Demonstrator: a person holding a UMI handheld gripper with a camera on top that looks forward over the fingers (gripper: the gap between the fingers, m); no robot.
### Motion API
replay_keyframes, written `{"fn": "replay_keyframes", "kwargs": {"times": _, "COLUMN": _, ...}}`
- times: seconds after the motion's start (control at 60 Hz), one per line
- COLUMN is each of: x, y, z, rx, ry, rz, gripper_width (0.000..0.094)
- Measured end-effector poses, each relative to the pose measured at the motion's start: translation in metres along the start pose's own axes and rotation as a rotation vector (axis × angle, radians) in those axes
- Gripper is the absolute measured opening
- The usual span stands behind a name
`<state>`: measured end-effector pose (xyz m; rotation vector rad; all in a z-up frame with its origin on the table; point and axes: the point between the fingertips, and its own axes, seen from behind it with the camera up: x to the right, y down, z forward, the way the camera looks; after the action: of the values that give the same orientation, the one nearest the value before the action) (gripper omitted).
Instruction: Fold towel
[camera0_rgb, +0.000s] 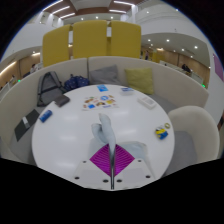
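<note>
A pale grey towel (105, 128) rises in a narrow fold from between my fingers and hangs above the round white table (70, 140). My gripper (111, 150) is shut on it, the magenta pads (100, 158) pressed together with the cloth pinched along their middle line. The part of the towel inside the grip is hidden.
On the table beyond the fingers lie colourful cards (97, 100), a white sheet (147, 102), a small blue and yellow item (163, 131) and dark flat devices (27, 123) on the left. A white chair (196, 125) stands to the right. A backpack (50, 88) and yellow partitions (90, 40) stand behind.
</note>
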<state>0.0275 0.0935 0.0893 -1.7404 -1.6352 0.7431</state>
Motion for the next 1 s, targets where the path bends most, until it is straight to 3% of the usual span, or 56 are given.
{"fn": "replay_keyframes", "kwargs": {"times": 0.167, "x": 0.068, "y": 0.038, "z": 0.035, "rx": -0.034, "ry": 0.074, "rz": -0.065, "gripper_width": 0.0054}}
{"fn": "replay_keyframes", "kwargs": {"times": 0.183, "x": 0.072, "y": 0.043, "z": 0.038, "rx": -0.040, "ry": 0.078, "rz": -0.081, "gripper_width": 0.0104}}
{"fn": "replay_keyframes", "kwargs": {"times": 0.317, "x": 0.103, "y": 0.053, "z": 0.036, "rx": -0.046, "ry": 0.169, "rz": -0.099, "gripper_width": 0.0893}}
{"fn": "replay_keyframes", "kwargs": {"times": 0.35, "x": 0.105, "y": 0.050, "z": 0.028, "rx": -0.035, "ry": 0.179, "rz": -0.078, "gripper_width": 0.0830}}
{"fn": "replay_keyframes", "kwargs": {"times": 0.417, "x": 0.102, "y": 0.042, "z": 0.004, "rx": -0.018, "ry": 0.186, "rz": -0.030, "gripper_width": 0.0872}}
{"fn": "replay_keyframes", "kwargs": {"times": 0.55, "x": 0.080, "y": 0.024, "z": -0.088, "rx": 0.003, "ry": 0.198, "rz": 0.029, "gripper_width": 0.0868}}
{"fn": "replay_keyframes", "kwargs": {"times": 0.683, "x": 0.030, "y": 0.012, "z": -0.195, "rx": 0.023, "ry": 0.146, "rz": 0.036, "gripper_width": 0.0873}}
{"fn": "replay_keyframes", "kwargs": {"times": 1.0, "x": -0.043, "y": 0.038, "z": -0.382, "rx": 0.037, "ry": 0.189, "rz": 0.053, "gripper_width": 0.0867}}
